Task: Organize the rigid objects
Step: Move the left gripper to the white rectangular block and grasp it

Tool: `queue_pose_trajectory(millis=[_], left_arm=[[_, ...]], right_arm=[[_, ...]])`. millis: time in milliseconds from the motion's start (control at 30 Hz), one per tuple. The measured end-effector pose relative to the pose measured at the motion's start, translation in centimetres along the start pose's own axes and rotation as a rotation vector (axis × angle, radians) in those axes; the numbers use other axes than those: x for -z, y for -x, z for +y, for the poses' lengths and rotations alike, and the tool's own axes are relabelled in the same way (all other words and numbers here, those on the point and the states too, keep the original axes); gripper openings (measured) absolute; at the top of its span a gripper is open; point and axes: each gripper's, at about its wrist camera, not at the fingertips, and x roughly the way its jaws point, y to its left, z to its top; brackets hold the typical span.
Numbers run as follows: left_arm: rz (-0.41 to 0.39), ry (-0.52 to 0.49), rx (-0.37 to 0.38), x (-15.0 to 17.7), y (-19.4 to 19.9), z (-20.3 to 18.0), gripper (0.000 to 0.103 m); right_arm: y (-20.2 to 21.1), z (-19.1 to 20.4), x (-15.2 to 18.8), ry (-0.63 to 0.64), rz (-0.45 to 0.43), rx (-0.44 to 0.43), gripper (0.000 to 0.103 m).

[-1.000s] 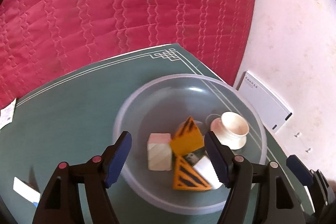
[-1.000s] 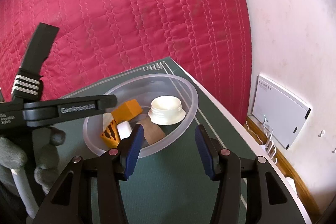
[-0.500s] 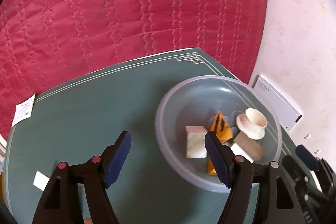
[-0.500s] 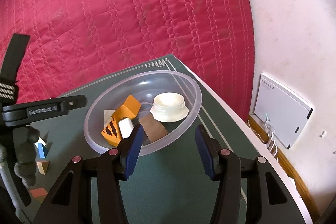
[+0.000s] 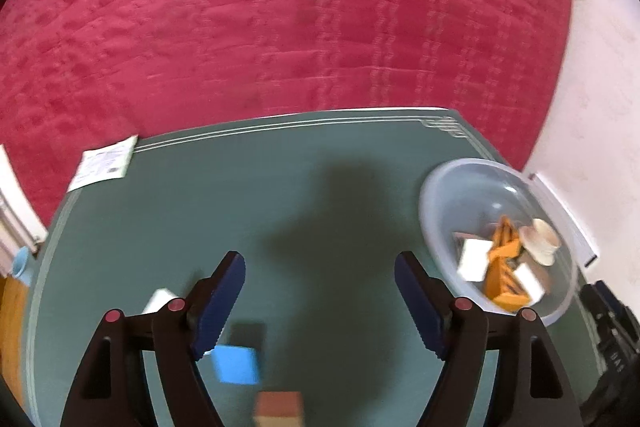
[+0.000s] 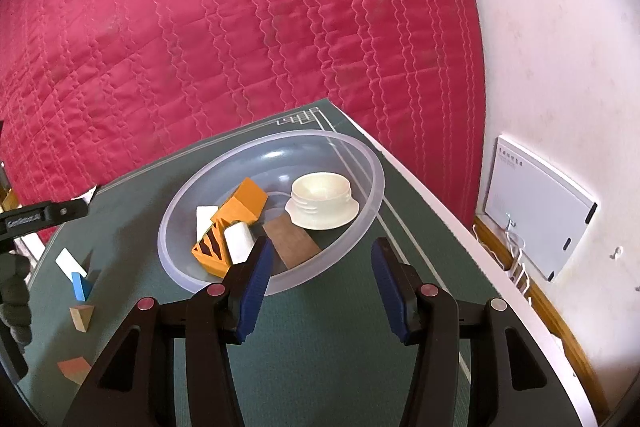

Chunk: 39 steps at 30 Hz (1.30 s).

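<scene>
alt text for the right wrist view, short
An open right claw hovers at the near rim of a clear plastic bowl holding orange blocks, white blocks, a brown block and a cream lid. Four small blocks lie loose on the green mat to the left.

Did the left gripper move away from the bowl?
Yes. The left gripper swung left: the bowl now sits at the right edge, and a blue block appears.

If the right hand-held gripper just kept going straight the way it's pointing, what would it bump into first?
Most likely the clear plastic bowl. The right hand-held gripper is open, and the bowl's near rim sits just ahead of its fingertips, with the brown flat block right behind that rim. Depth is hard to judge, so it could pass above.
</scene>
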Motion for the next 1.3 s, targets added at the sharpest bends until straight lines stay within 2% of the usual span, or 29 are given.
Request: queue_pose_trajectory(millis=[200,467,767,1033,1133,1300], left_arm=[[-0.006,0.055,-0.091,0.7,0.4,4.0,0.084],[0.03,0.144,-0.218,2.2,-0.8,8.4,0.084],[0.097,0.244,-0.224,3.3,-3.3,9.7,0.085],[0.136,0.262,-0.248,4.3,-4.4,10.3,0.087],[0.129,0.269,-0.235,5.0,-4.0,10.9,0.091],[0.118,0.258,-0.218,6.2,-3.1,11.5,0.091]], right_arm=[[-0.2,-0.2,0.0,-0.006,0.006,0.006,0.052],[-0.2,-0.2,0.0,-0.006,0.006,0.007,0.053],[-0.2,-0.2,-0.1,-0.005,0.007,0.007,0.053],[-0.2,-0.2,-0.1,-0.004,0.006,0.007,0.053],[-0.2,-0.2,-0.1,-0.004,0.006,0.007,0.053],[-0.2,-0.2,-0.1,-0.004,0.006,0.008,0.053]])
